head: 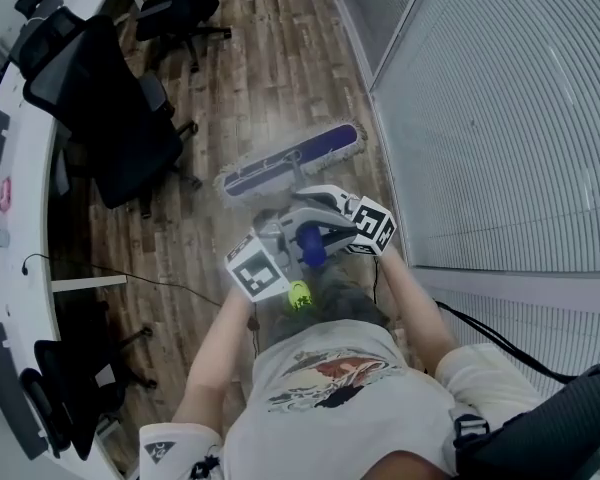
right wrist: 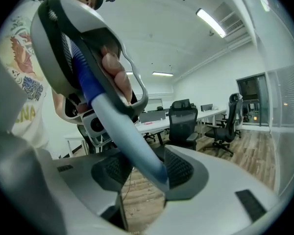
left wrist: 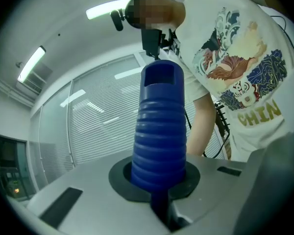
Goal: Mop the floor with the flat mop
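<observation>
mop head (head: 292, 162) blue, white fringe | mop grip (left wrist: 159, 131) ribbed blue | mop pole (right wrist: 130, 141) pale blue | my left gripper (left wrist: 159, 187), right gripper (right wrist: 139, 173) grey | floor (head: 255, 78) brown planks

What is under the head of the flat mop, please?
The mop head lies flat on the wooden floor. The boards directly beneath it are covered, so their state cannot be seen.

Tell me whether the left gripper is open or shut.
Shut: the left gripper clamps the mop's blue ribbed grip, dark pads pressed against it on both sides.
</observation>
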Demonstrator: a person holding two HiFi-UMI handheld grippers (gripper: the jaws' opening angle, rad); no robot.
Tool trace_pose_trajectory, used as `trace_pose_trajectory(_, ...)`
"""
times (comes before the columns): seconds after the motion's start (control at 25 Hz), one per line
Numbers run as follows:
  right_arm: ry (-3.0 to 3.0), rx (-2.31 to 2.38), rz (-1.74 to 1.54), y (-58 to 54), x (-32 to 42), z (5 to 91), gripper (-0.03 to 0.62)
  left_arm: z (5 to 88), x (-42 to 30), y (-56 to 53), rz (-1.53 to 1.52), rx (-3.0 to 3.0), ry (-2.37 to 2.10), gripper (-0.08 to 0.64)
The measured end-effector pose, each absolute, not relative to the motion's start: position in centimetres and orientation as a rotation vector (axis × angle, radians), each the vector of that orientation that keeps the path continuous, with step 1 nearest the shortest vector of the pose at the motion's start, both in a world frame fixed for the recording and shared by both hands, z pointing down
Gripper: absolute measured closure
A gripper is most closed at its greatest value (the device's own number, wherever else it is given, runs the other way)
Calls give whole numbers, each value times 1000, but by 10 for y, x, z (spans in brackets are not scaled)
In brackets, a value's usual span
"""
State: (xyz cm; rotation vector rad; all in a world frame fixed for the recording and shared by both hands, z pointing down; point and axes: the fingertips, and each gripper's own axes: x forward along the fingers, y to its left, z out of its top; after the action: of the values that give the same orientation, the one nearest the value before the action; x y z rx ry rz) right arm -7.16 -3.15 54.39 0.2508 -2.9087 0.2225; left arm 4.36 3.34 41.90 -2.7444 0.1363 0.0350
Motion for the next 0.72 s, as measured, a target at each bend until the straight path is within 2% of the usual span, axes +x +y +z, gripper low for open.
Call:
trace_pose_trajectory(0.32,-2916,241,220,-98,-61,546,407,426,56,-32,-23,-2755,108,545)
trace_pose_trajectory(0.72,-2990,207,250,-243,-44,535,405,411,74,-183,-37,-2771,165,545)
